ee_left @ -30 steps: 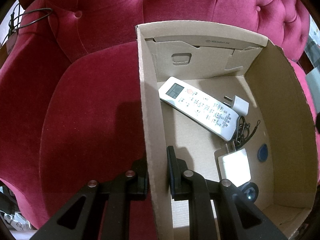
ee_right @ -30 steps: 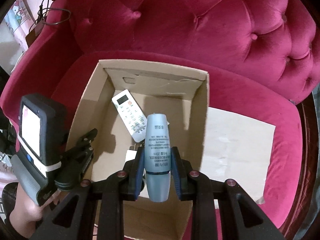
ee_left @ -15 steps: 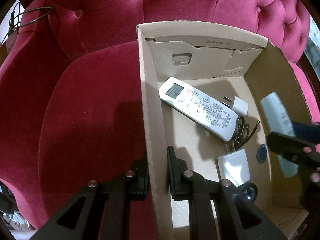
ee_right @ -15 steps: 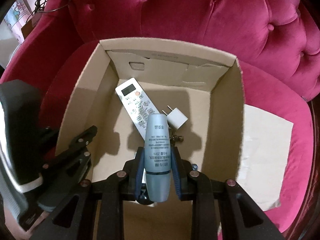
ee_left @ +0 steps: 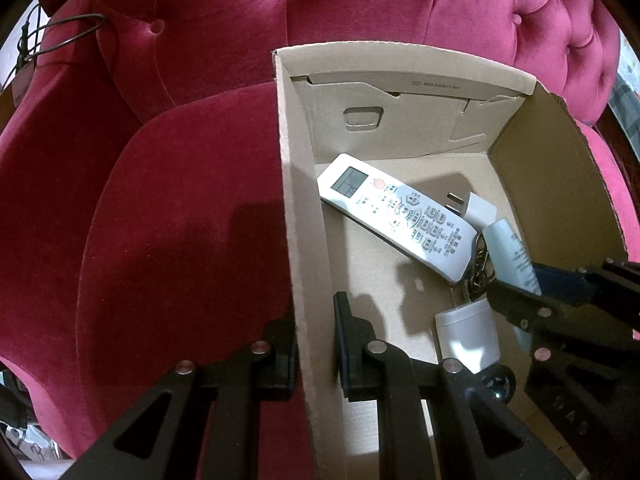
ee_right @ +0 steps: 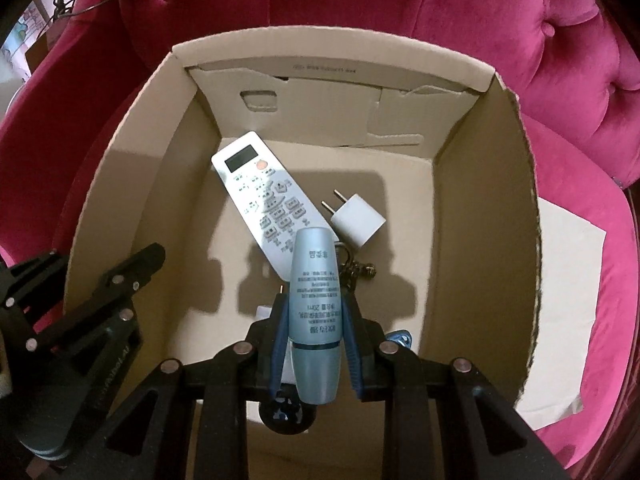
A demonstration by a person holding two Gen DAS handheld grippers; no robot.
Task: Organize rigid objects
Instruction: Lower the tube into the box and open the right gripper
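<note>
An open cardboard box (ee_right: 520, 184) sits on a red velvet armchair. My right gripper (ee_right: 316, 300) is shut on a pale blue tube (ee_right: 316, 304) and holds it inside the box, above the floor. The tube (ee_left: 512, 256) also shows in the left wrist view. My left gripper (ee_left: 316, 312) is shut on the box's left wall (ee_left: 300, 240), one finger on each side. In the box lie a white remote (ee_right: 264, 196), a white plug adapter (ee_right: 358, 218), a keychain (ee_right: 356, 268) and a second white charger (ee_left: 468, 332).
A small black round object (ee_left: 498, 384) and a blue cap (ee_right: 398, 338) lie on the box floor near its front. A flat cardboard sheet (ee_right: 568, 280) lies on the seat right of the box. The tufted chair back (ee_left: 360, 4) rises behind.
My right gripper has carried the blue tube forward and down, from above the box's rim into the box. My left gripper has stayed clamped on the box wall.
</note>
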